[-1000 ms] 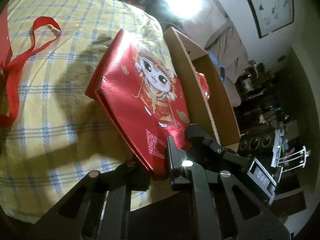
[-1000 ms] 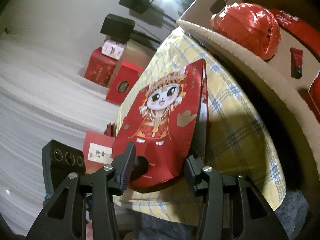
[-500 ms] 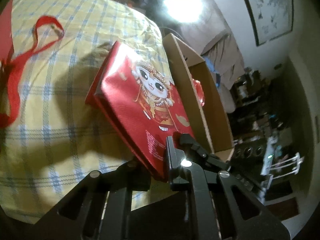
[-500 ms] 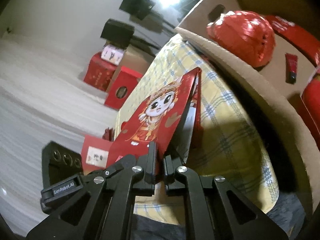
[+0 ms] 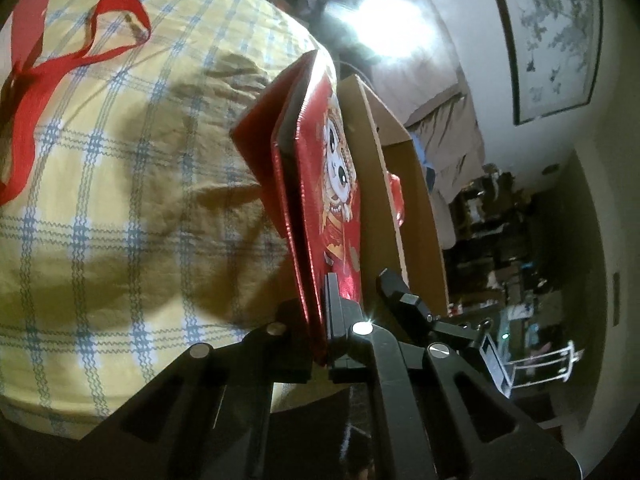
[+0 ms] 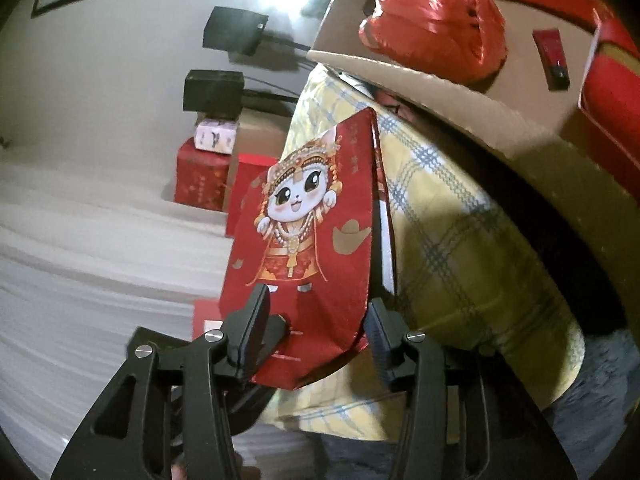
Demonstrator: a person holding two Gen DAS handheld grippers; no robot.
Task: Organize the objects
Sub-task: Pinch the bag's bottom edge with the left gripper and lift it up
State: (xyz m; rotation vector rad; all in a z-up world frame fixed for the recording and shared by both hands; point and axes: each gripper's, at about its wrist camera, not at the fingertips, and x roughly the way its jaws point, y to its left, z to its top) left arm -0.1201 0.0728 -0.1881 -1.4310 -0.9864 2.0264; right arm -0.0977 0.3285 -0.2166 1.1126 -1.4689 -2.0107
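The red cat-print gift bag (image 5: 320, 208) stood on edge above the checked cloth (image 5: 120, 200), long axis toward the cardboard box (image 5: 404, 184), pinched by the left gripper (image 5: 324, 320); the right gripper (image 6: 316, 332), jaws just reopened, straddled it loosely.

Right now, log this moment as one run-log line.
left gripper: shut on red gift bag edge | right gripper: just opened, bag between jaws, unpinched | bag: over yellow plaid cloth | cardboard box: beside

red ribbon (image 5: 28, 92) cut off at left edge, red box (image 6: 612, 92) cropped right
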